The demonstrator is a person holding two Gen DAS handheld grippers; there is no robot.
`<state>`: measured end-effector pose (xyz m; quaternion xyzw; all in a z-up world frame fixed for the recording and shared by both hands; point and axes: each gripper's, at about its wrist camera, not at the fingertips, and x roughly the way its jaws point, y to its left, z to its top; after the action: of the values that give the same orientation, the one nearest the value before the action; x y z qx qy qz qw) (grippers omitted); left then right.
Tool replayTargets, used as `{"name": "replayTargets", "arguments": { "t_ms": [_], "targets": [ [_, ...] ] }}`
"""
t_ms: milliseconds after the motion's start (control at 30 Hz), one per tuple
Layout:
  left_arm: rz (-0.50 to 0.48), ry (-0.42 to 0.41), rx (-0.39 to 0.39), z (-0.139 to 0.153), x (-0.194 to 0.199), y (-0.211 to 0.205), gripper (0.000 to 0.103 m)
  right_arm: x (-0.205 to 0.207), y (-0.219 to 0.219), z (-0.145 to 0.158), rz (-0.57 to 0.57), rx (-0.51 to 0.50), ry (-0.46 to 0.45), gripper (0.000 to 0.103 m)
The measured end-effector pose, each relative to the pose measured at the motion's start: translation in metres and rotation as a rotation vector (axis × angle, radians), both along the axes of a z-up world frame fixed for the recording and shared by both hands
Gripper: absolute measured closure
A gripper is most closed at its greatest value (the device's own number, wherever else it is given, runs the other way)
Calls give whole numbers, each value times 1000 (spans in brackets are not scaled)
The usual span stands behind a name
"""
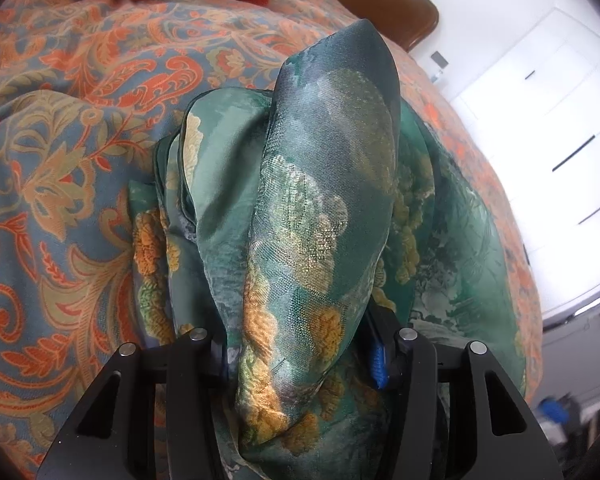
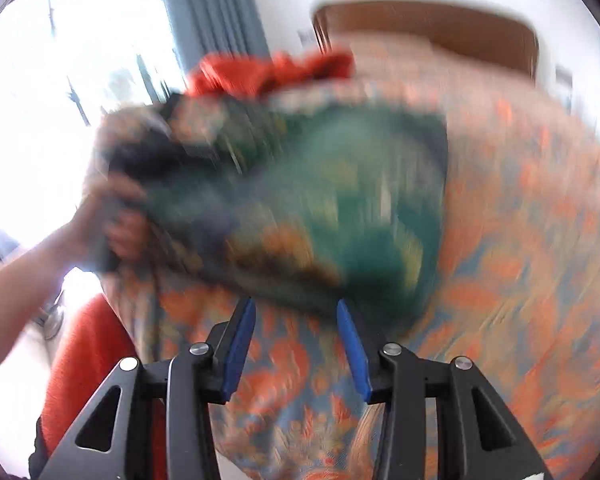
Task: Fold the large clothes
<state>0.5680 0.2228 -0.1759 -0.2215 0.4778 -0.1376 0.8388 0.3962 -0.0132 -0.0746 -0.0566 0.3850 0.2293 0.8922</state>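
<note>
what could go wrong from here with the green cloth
1. The left tool pinches a thick bunch of the green cloth, which looks slick, so layers may slip out and undo the fold.
2. The right tool is open and empty, leaving the cloth held on one side only.
3. The right view is motion-blurred, so a fast grab may catch the patterned bedspread.

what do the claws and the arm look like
Both claws, left and right, are black angular frames with triangular cut-outs, silver round pivot pins and blue pads. The forearm is bare, with no sleeve showing.
</note>
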Motion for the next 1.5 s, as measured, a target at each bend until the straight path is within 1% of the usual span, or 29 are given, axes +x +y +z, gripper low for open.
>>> {"name": "replayTargets", "arguments": {
  "t_ms": [33, 67, 100, 133, 167, 200, 233, 267, 333, 433, 467, 533, 567, 633, 667, 700, 767, 800, 833, 867, 933, 1000, 1033, 1100, 1200, 1300, 1333, 1400, 1500],
  "targets": [
    [0, 0, 0, 0, 0, 0, 50, -2, 1, 14, 6, -2, -60, 59],
    [0, 0, 0, 0, -1, 1, 50, 0, 3, 21, 4, -7, -95, 59],
    [-1, 1, 1, 0, -1, 1, 50, 7, 5, 24, 4, -16, -117, 59],
    [-2, 2, 0, 0, -1, 1, 50, 18, 8, 18, 1, -29, -115, 59],
    [-4, 2, 1, 0, -1, 1, 50, 30, 9, 5, -10, -43, -74, 59],
    [-10, 1, 5, 0, -2, 0, 50, 45, 6, -12, -14, -42, -2, 59],
    [-16, -1, 14, 0, -3, -1, 50, 52, 3, -28, -25, -23, 56, 59],
    [-20, -5, 26, 1, -4, -4, 49, 54, 0, -41, -34, -1, 84, 59],
    [-18, -12, 45, 1, -5, -8, 49, 55, -5, -55, -42, 20, 116, 59],
    [-2, 1, 33, 1, -4, -7, 47, 58, -2, -57, -54, 15, 125, 59],
    [0, 1, 36, 4, -4, -8, 45, 59, 1, -55, -57, 5, 127, 59],
    [1, -29, 58, 24, -13, -14, 34, 56, 4, -46, -62, -27, 111, 59],
    [2, -41, 64, 33, -18, -16, 29, 50, 6, -35, -66, -51, 81, 58],
    [28, -74, 96, 58, -35, -14, 2, 36, 3, -16, -77, -46, 35, 49],
    [40, -92, 118, 66, -42, -13, 1, 27, -3, -1, -87, -10, 12, 39],
    [42, -111, 154, 75, -50, -11, 1, 21, -9, 7, -95, 20, -4, 31],
    [60, -82, 219, 82, -59, -6, 1, 8, -26, 25, -136, 46, -41, 24],
    [81, -56, 254, 83, -65, -3, 1, 4, -33, 30, -154, 37, -53, 24],
    [78, -41, 258, 83, -70, 1, 1, 2, -38, 33, -169, 26, -62, 24],
    [75, -38, 245, 83, -75, 5, 1, -3, -46, 37, -192, 6, -78, 24],
    [115, -23, 204, 81, -88, 15, 1, -10, -58, 40, -227, -29, -97, 24],
    [155, -4, 176, 79, -99, 23, 2, -11, -71, 38, -252, -67, -94, 24],
    [174, -19, 159, 78, -105, 27, 2, -13, -76, 36, -264, -85, -85, 24],
    [197, -49, 96, 75, -115, 33, 2, -14, -86, 32, -277, -105, -53, 24],
    [144, -17, 59, 74, -113, 31, 1, -9, -89, 25, -296, -109, 0, 24],
    [57, 14, 71, 76, -107, 21, 1, -7, -84, 27, -308, -93, 5, 24],
    [51, 0, 87, 78, -108, 18, 1, -7, -81, 30, -310, -88, 4, 24],
    [41, -31, 91, 83, -112, 15, 1, -6, -73, 35, -298, -77, 5, 24],
    [3, -47, 10, 87, -115, 13, 1, -7, -60, 46, -256, -66, -10, 24]
  ]
}}
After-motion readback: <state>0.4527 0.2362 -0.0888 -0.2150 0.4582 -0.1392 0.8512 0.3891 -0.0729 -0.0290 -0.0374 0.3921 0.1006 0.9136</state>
